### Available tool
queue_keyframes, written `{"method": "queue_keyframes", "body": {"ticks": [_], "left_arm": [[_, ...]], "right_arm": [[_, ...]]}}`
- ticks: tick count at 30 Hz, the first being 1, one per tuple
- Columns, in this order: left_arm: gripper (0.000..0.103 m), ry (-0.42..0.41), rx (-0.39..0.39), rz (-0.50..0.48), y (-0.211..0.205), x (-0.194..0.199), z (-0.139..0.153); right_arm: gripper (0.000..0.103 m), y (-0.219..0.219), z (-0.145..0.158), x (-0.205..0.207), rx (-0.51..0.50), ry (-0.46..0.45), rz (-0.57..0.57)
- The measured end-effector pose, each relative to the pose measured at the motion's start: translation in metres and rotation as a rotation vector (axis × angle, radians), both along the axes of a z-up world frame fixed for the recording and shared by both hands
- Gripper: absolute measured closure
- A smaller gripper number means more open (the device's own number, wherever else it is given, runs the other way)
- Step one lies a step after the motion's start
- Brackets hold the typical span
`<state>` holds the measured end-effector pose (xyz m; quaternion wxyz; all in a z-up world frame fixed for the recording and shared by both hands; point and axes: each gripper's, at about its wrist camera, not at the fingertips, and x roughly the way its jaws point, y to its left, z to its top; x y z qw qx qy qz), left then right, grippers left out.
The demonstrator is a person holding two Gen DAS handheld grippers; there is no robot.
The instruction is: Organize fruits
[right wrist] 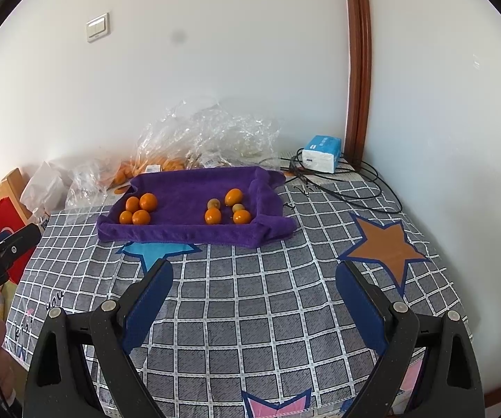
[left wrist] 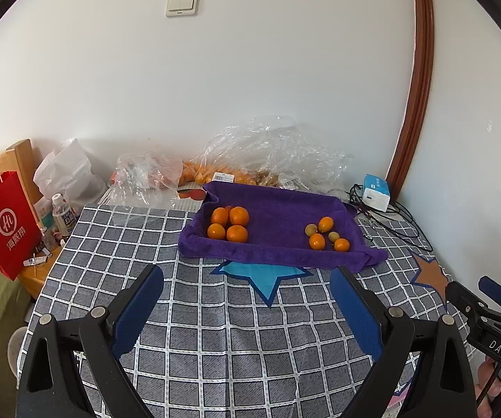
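A purple towel tray point(left wrist: 278, 205) point(right wrist: 194, 184) lies on the checked tablecloth. On its left side sit several oranges point(left wrist: 230, 224) point(right wrist: 139, 209). On its right side sit small orange kumquats point(left wrist: 325, 224) point(right wrist: 233, 196) mixed with two greenish-brown fruits point(left wrist: 311, 229) point(right wrist: 213, 203). My left gripper point(left wrist: 247, 278) is open and empty, held above the cloth in front of the tray. My right gripper point(right wrist: 253, 271) is open and empty, also short of the tray. The right gripper shows at the right edge of the left wrist view point(left wrist: 487, 299).
Clear plastic bags with more oranges point(left wrist: 271, 153) point(right wrist: 194, 139) lie behind the tray by the wall. A tissue pack point(left wrist: 375, 191) point(right wrist: 321, 153) and black cables point(right wrist: 347, 181) are at the back right. A red paper bag point(left wrist: 3, 223) and bottles point(left wrist: 63, 213) stand left.
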<state>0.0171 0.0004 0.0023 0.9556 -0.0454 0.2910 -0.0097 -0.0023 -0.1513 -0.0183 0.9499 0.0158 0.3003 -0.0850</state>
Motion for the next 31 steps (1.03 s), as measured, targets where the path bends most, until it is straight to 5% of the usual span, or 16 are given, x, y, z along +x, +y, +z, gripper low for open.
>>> {"method": "queue_keyframes", "body": {"ticks": [31], "left_arm": [[0.006, -0.005, 0.003, 0.013, -0.0045, -0.0049, 0.0000]], "right_arm": [[0.009, 0.0038, -0.0008, -0.0006, -0.003, -0.001, 0.004]]}}
